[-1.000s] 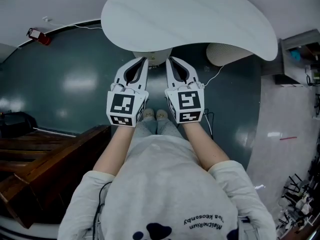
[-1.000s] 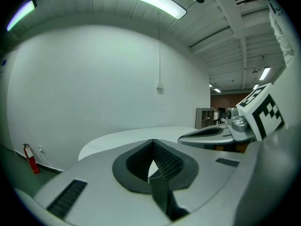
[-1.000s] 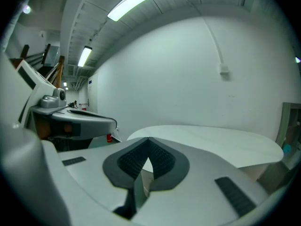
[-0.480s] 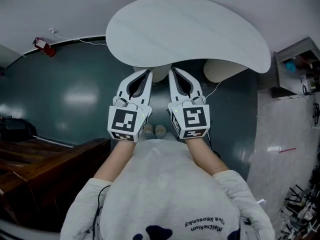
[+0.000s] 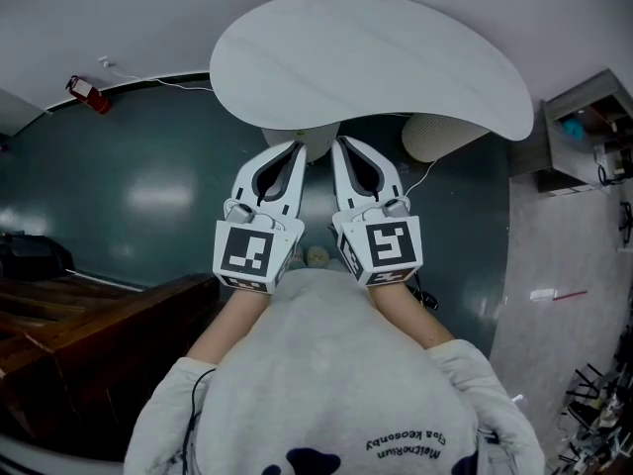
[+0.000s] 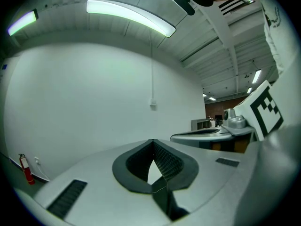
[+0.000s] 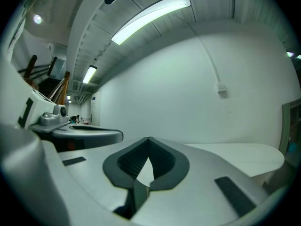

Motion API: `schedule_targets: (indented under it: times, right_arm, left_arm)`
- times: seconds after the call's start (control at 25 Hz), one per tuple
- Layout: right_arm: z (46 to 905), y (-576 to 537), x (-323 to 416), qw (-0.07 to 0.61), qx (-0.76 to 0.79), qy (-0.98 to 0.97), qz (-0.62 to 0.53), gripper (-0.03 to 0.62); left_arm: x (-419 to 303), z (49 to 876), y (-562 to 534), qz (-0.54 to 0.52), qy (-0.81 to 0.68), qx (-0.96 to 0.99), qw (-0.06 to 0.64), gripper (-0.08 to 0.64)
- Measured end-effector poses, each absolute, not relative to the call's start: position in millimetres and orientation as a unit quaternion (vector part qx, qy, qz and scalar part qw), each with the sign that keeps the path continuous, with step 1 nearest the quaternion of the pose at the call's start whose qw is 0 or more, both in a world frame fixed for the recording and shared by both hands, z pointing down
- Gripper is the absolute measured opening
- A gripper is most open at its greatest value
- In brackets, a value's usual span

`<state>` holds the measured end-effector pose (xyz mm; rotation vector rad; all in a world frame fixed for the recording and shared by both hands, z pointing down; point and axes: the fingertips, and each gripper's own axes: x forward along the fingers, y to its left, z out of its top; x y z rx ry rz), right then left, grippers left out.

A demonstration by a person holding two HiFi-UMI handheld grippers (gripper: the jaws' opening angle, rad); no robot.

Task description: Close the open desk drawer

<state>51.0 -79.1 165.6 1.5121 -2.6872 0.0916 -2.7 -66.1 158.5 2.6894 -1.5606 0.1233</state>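
In the head view a dark wooden desk (image 5: 94,315) lies at the lower left, and I cannot make out its drawer from here. Both grippers are held side by side in front of the person's chest, pointing away toward a white oval table (image 5: 376,62). My left gripper (image 5: 295,149) is shut with nothing between its jaws, as the left gripper view confirms (image 6: 151,141). My right gripper (image 5: 338,146) is shut and empty too, its tips meeting in the right gripper view (image 7: 148,139). Neither gripper is near the desk. Both gripper views face a plain white wall.
The teal floor (image 5: 148,186) spreads below the grippers. A red fire extinguisher (image 5: 85,94) stands at the wall on the left. A round white base (image 5: 440,132) with a cable sits beside the table. Shelving (image 5: 579,132) and clutter line the right side.
Both grippers have risen toward the head camera and look larger, staying side by side and shut. The view has shifted slightly, showing less of the desk.
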Motion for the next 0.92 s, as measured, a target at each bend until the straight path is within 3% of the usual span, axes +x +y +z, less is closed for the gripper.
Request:
schedule_targets:
  times: [0.92]
  right_arm:
    - [178.0,-74.2,51.3,0.041,0.489,-0.870,0.033,0.015]
  left_arm:
    - [-2.9,170.3,-62.2,0.047,-0.494,0.868,0.031,0.011]
